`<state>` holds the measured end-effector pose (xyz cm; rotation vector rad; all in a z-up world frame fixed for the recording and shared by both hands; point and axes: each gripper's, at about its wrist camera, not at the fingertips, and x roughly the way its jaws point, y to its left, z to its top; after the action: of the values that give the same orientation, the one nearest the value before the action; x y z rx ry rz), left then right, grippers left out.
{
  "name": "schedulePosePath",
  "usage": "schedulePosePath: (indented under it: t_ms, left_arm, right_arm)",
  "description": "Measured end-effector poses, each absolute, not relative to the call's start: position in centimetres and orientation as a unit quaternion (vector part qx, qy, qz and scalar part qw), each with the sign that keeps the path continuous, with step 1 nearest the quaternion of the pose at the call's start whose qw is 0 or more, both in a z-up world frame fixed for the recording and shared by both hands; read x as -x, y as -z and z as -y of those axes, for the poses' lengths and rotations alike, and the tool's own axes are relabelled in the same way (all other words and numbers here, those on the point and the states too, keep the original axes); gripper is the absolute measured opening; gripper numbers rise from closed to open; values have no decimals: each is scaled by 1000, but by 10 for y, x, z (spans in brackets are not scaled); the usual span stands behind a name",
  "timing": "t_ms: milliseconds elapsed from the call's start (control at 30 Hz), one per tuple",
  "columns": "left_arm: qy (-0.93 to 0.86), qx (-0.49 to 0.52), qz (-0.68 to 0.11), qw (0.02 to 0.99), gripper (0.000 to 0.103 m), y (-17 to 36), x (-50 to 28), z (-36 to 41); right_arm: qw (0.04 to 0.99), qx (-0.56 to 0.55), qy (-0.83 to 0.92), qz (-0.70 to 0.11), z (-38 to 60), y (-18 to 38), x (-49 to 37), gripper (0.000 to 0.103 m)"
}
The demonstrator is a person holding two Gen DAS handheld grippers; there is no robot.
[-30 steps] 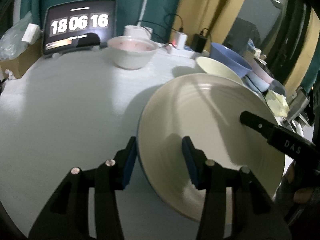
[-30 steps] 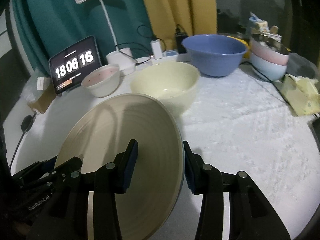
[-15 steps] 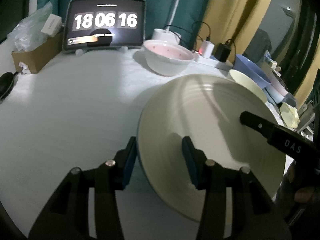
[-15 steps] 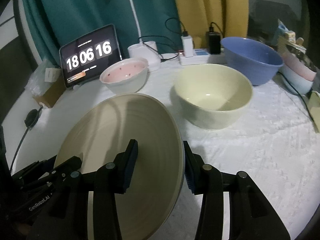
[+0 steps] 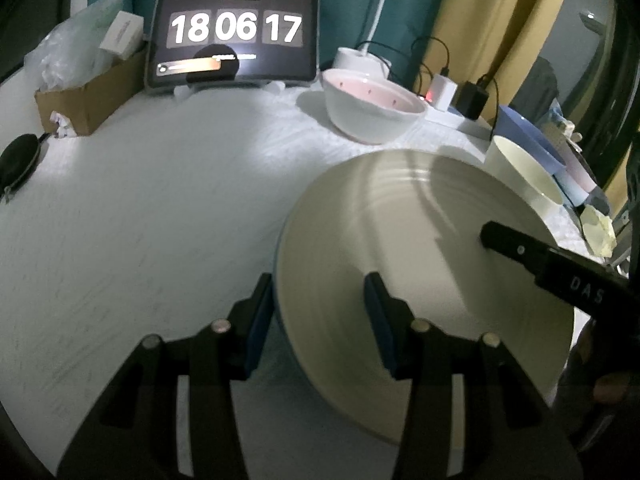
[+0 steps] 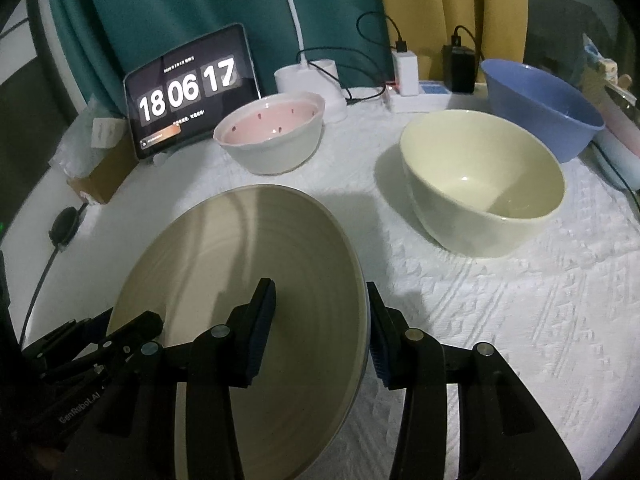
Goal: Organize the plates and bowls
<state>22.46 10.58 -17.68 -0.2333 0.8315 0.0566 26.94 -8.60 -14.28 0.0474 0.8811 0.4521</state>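
Note:
A large cream plate [image 5: 420, 248] with a blue underside is held tilted above the white tablecloth by both grippers. My left gripper [image 5: 320, 312] is shut on its left rim; my right gripper [image 6: 320, 320] is shut on its right rim [image 6: 256, 280]. The right gripper's finger also shows in the left wrist view [image 5: 520, 248]. A pink-lined white bowl [image 6: 272, 136] stands behind the plate. A pale yellow bowl [image 6: 480, 184] stands to the right, and a blue bowl [image 6: 540, 108] behind it.
A tablet clock [image 6: 188, 88] leans at the back. A lamp base [image 6: 308, 80], chargers and a power strip [image 6: 420, 92] line the back edge. A cardboard box [image 5: 88, 100] and a black pouch [image 5: 18, 160] sit at the left. Stacked bowls [image 5: 580, 176] sit far right.
Both grippers have carried the plate leftward across the table. The pink-lined bowl, yellow bowl and blue bowl have shifted right in both views. The grips on the plate are unchanged.

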Motion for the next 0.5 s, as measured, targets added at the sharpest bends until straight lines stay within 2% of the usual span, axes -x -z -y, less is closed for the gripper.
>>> schedulePosePath:
  t_ms: [300, 500]
  left_arm:
    - [-32, 109, -396, 911, 48, 174, -224, -104]
    - [-47, 106, -383, 916, 48, 168, -220, -104]
  right_arm:
    - [873, -11, -205, -443, 85, 152, -274, 48]
    - [879, -9, -211, -427, 89, 144, -268, 48]
